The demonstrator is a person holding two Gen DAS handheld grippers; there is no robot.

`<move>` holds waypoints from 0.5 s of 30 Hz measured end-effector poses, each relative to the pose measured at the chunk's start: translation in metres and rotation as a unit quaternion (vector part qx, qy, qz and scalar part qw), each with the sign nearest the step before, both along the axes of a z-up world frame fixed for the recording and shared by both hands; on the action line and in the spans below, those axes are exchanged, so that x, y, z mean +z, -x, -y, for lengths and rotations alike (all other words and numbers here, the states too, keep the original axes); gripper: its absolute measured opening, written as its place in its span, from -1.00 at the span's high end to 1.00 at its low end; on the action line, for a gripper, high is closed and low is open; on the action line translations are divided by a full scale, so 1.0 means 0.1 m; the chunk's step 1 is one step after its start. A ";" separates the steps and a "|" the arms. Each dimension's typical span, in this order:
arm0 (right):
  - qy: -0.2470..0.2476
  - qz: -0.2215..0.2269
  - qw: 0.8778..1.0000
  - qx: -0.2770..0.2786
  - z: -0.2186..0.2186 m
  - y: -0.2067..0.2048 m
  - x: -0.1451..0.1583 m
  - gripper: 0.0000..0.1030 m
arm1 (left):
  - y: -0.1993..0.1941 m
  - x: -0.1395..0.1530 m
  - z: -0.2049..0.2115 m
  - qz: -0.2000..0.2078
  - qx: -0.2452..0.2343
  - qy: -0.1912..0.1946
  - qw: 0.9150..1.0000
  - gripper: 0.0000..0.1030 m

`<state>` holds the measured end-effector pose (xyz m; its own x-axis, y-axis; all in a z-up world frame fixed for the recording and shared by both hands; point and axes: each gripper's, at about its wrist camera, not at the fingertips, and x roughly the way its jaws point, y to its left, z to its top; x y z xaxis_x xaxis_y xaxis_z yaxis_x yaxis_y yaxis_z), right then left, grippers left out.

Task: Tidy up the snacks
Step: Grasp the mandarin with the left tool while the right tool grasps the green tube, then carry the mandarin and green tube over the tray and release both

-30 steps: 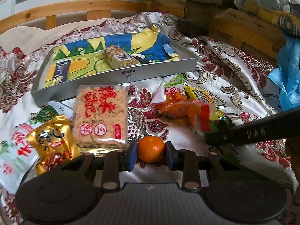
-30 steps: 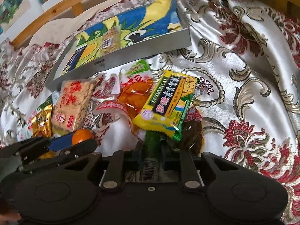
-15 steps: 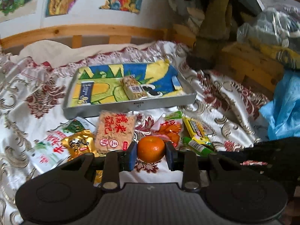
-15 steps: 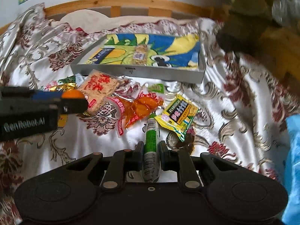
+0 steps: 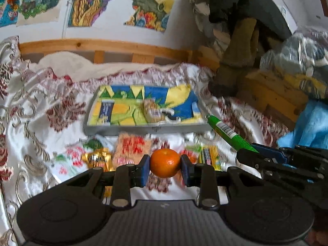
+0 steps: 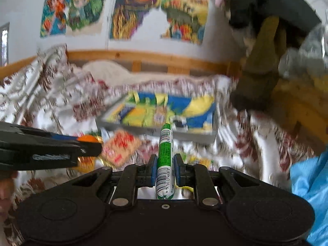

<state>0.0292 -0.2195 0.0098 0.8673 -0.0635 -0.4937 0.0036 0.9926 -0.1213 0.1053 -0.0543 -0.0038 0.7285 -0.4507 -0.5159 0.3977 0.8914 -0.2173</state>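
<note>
My left gripper is shut on a small orange mandarin, held above the bedspread. My right gripper is shut on a green sausage stick with a barcode label; the same stick shows at the right of the left wrist view. Ahead lies a grey tray with a colourful cartoon lining, holding a dark blue packet and a pale snack bar. In front of the tray, several loose snacks lie on the cloth: a red-lettered rice cracker pack and a gold packet.
A patterned satin bedspread covers the bed, with a wooden rail behind it. Posters hang on the wall. Dark clothing and plastic-wrapped bundles crowd the right side, and a blue bag sits at the lower right.
Both grippers have risen from the snack pile with the mandarin and the green stick in them. The views now tilt up toward the tray and the wall.
</note>
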 end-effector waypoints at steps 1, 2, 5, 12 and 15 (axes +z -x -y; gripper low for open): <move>-0.001 0.014 1.000 0.003 -0.02 0.01 0.07 0.66 | -0.01 0.05 0.00 0.009 0.003 0.003 1.000 0.33; 0.002 0.027 1.000 0.007 -0.05 0.03 0.13 0.66 | -0.02 0.10 -0.01 0.016 0.006 0.007 1.000 0.33; 0.016 0.062 0.998 0.022 -0.12 0.03 0.32 0.65 | -0.12 0.28 -0.03 0.030 0.020 0.023 0.999 0.33; 0.047 0.122 0.989 0.062 -0.19 -0.31 0.71 0.65 | -0.56 0.62 0.01 0.070 0.037 0.027 0.996 0.33; 0.045 0.146 0.986 0.066 -0.07 -0.57 0.74 0.65 | -0.82 0.65 0.05 0.082 0.038 0.015 0.996 0.33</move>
<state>0.0865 -0.2128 0.0839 0.9752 0.0262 -0.2197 -0.0763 0.9719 -0.2226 0.1875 -0.0595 0.0608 0.8343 -0.4046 -0.3744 0.3618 0.9144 -0.1818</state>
